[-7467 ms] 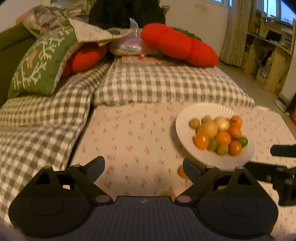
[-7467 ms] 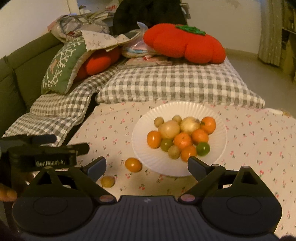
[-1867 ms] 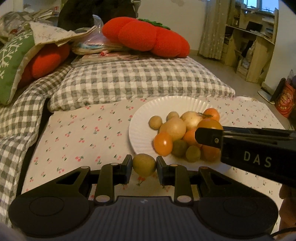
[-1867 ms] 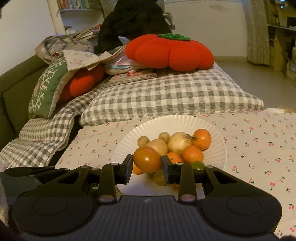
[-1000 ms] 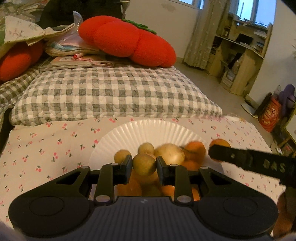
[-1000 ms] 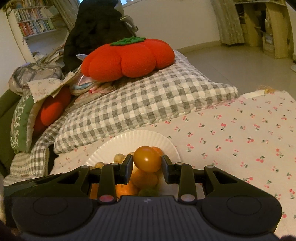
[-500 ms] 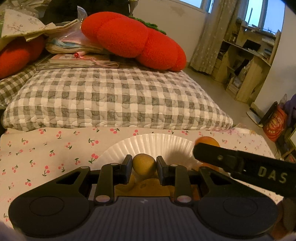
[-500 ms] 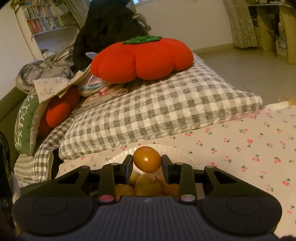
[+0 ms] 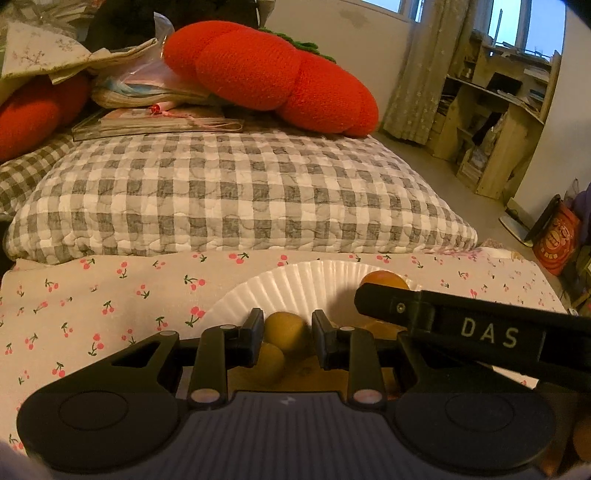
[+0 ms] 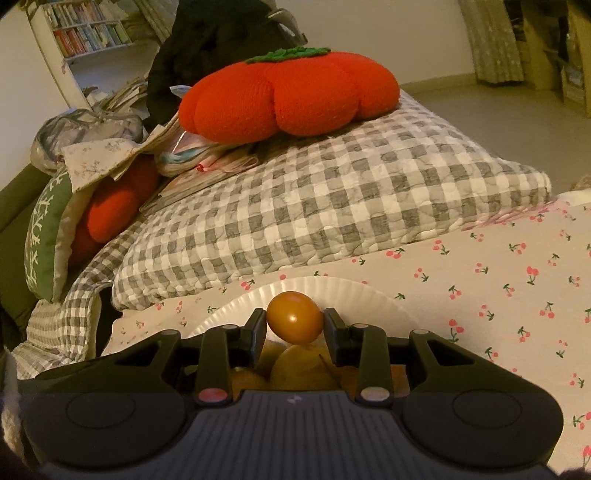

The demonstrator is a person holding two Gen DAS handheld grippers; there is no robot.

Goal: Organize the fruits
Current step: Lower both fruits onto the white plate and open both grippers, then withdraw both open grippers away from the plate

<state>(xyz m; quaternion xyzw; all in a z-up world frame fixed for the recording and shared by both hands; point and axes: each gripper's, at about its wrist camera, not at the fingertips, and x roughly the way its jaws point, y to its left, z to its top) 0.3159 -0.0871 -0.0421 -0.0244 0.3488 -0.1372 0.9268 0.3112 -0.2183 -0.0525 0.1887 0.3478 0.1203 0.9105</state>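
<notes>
Both pairs of jaws stood nearly closed, each on one small fruit. The left gripper point(image 9: 288, 332) pinched a dull yellow-green fruit point(image 9: 285, 329), and the right gripper point(image 10: 294, 321) pinched a glossy orange fruit point(image 10: 294, 316), its pads snug at either side, though the right jaws had just eased a shade wider.

Seconds earlier both grippers were open and empty, and these two fruits lay loose on the cherry-print cloth point(image 9: 110, 288) beside the plate point(image 9: 295, 280). A second ago they were carried higher, with the heap in plain sight; by now both had come lower and sat right over the pile. That suggests the last strays are about to be set down, so the task looks close to done, pending release.

The left view showed the right gripper's arm crossing in front, with the orange fruit peeking over it, and a shelf unit point(image 9: 498, 122) by the window. The right view showed no left gripper, but gave a clean look at the orange fruit resting just above a pale fruit point(image 10: 303, 365) of the heap, plus a bookcase point(image 10: 88, 33) and the red cushion point(image 10: 288, 96) on the checked pillow point(image 10: 332, 206).
</notes>
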